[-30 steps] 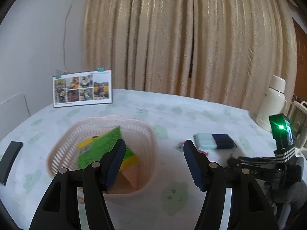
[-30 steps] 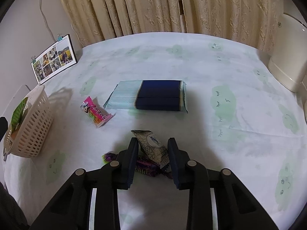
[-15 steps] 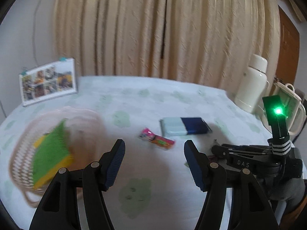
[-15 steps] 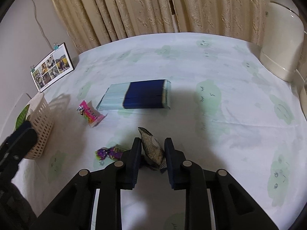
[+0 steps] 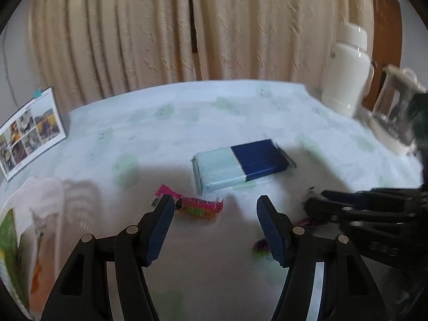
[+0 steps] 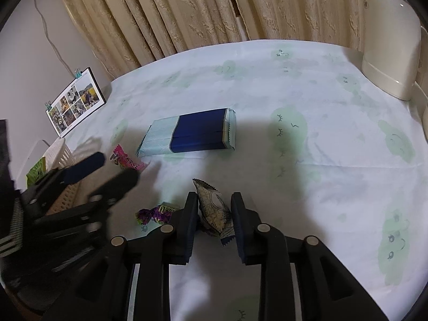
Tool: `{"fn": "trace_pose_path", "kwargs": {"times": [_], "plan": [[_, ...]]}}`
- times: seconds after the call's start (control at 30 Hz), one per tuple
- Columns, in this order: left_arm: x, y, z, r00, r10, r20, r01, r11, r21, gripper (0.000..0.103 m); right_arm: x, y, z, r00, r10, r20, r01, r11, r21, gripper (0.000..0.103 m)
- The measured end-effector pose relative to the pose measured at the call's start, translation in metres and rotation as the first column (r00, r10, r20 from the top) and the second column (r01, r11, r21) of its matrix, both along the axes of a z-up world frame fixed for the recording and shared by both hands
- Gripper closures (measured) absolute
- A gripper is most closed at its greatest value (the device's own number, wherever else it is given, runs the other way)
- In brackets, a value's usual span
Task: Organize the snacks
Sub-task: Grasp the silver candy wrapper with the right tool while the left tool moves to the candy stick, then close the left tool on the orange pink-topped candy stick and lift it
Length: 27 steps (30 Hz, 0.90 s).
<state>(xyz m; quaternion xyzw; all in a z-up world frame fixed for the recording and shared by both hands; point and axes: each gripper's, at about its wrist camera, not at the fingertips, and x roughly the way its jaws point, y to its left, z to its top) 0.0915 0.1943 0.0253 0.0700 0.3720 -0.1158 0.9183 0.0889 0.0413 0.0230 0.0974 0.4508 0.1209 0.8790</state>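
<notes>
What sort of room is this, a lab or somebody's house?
Most likely a home: heavy beige curtains hang behind a table with a cartoon-print tablecloth, a clipped-up photo collage and a cream thermos.

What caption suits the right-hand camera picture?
Right gripper pinches a patterned snack pouch above the tablecloth.

Count: 1 blue-and-pale pack, 1 pink snack packet, 1 purple candy, 1 patterned pouch. 1 slotted basket holding 1 green packet. 2 hand-held grippers: left, right. 1 photo card, 1 cream flask.
</notes>
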Motion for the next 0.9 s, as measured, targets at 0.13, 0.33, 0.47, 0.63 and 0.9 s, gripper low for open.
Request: {"fn": "trace_pose_path", "kwargs": {"times": [0.13,0.33,0.47,0.63,0.9], "plan": [[0.018,0.012,-0.007,0.996,0.056,-0.063,-0.058,0.998,-0.032,0.038,0.000,0.000,0.000,1.000,0.000,0.000,0.000,1.000,0.001,0.077],[0.032,0.029,-0.017,0.987,0.085,-0.139,-0.097,0.992,-0.081,0.038,0.000,0.000,-0.001,1.000,0.001,-0.001,-0.001,1.000,0.002,0.076],[0.033,0.029,-0.019,0.987,0.070,-0.142,-0.082,0.993,-0.080,0.039,0.000,0.000,-0.001,1.000,0.001,-0.002,-0.001,1.000,0.003,0.075],[0.031,0.030,-0.016,0.989,0.062,-0.134,-0.075,0.993,-0.092,0.060,0.000,0.000,-0.001,1.000,0.000,-0.002,0.000,1.000,0.003,0.074],[0.025,0.028,-0.010,0.994,0.035,-0.102,-0.048,0.991,-0.128,0.074,-0.001,0.001,-0.001,1.000,-0.001,0.000,0.001,1.000,0.003,0.074]]}}
